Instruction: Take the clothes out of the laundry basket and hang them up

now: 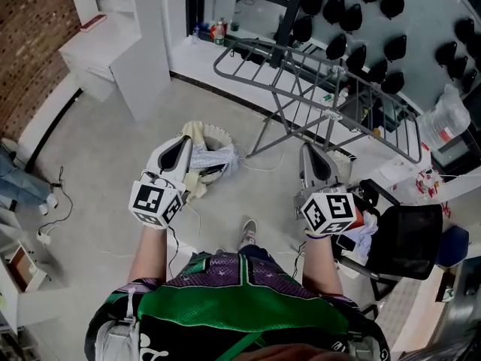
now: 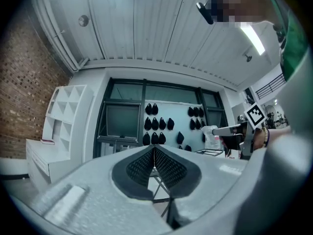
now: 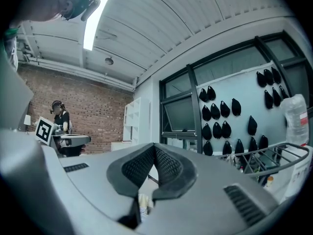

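A pale laundry basket (image 1: pixel 219 135) stands on the floor ahead of me with white clothes (image 1: pixel 207 157) bunched inside. My left gripper (image 1: pixel 181 146) hovers over the basket's near left side; its jaws are shut with nothing between them (image 2: pixel 154 149). Held level to the right of the basket, my right gripper (image 1: pixel 310 153) is also shut and empty (image 3: pixel 154 148), just in front of the grey wire drying rack (image 1: pixel 301 74). The rack's wing (image 3: pixel 279 156) shows at the right of the right gripper view. No garment hangs on the rack.
A black chair (image 1: pixel 409 239) with a white cloth (image 1: pixel 366 235) on it stands close at my right. White shelving (image 1: pixel 113 36) stands at the far left beside a brick wall. Cables (image 1: pixel 56 201) trail over the floor at left. Black pieces (image 1: pixel 353 6) dot the back wall.
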A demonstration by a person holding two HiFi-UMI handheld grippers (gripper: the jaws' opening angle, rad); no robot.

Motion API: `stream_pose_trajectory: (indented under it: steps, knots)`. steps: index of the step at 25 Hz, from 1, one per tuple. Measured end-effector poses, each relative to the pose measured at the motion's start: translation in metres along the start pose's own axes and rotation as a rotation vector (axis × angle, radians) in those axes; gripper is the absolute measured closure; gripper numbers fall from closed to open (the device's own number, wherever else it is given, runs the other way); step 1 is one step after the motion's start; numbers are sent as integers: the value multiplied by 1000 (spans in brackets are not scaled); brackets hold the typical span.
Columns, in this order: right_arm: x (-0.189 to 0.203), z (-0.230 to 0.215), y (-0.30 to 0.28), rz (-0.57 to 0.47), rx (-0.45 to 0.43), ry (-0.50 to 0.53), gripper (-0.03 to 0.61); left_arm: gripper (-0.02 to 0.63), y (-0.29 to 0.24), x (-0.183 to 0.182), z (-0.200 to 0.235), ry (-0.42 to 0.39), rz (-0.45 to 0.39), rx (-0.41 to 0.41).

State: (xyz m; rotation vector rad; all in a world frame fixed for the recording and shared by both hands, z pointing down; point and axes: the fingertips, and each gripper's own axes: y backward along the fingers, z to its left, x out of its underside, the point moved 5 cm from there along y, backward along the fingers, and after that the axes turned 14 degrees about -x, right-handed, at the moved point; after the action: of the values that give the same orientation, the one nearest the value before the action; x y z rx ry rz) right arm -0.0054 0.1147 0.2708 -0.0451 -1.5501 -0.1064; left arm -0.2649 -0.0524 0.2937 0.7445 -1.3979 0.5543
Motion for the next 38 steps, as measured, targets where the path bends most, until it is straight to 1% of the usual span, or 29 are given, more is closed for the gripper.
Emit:
stream_pose_trajectory:
  steps: [6,9,12,15,16,17,18,19,24,29,31,34,38]
  knots:
    - [5,-10,-31,-7,-54,-3,577,595,-2,10,4,5,15,-36]
    - [4,-18,-54,-22,-99,-1,577,595,-8,10,14,-16,14,-89]
    - [-1,-30,-75,-43,-134,8,573,595,-17,9,23,-17,9,-135]
    - [-6,-41,-100,-52,-177,7,510,595,-30,6,31,0,10,-167]
    - [-5,-44,-108,-51,-194,5,479,595,-34,5,31,5,10,-171]
    - [-1,-48,-117,-45,-209,-1,433,595,-38,6,30,9,11,-173]
    - [5,-51,-125,-34,-222,-8,388,595,-42,7,27,8,13,-172]
    - [12,-54,-132,-20,-231,-14,379,595,-46,10,24,3,17,-168]
    - [34,-60,-155,31,-255,14,377,595,-62,27,16,-19,49,-153]
    - [58,-66,-174,76,-283,18,377,595,-81,41,23,-32,73,-173]
    - [75,-68,-181,102,-299,10,377,595,-90,50,27,-46,82,-181]
    - [107,-70,-191,148,-331,-32,377,595,-102,64,32,-65,105,-198]
    - [149,-73,-202,207,-384,-72,377,595,-111,86,37,-71,135,-238]
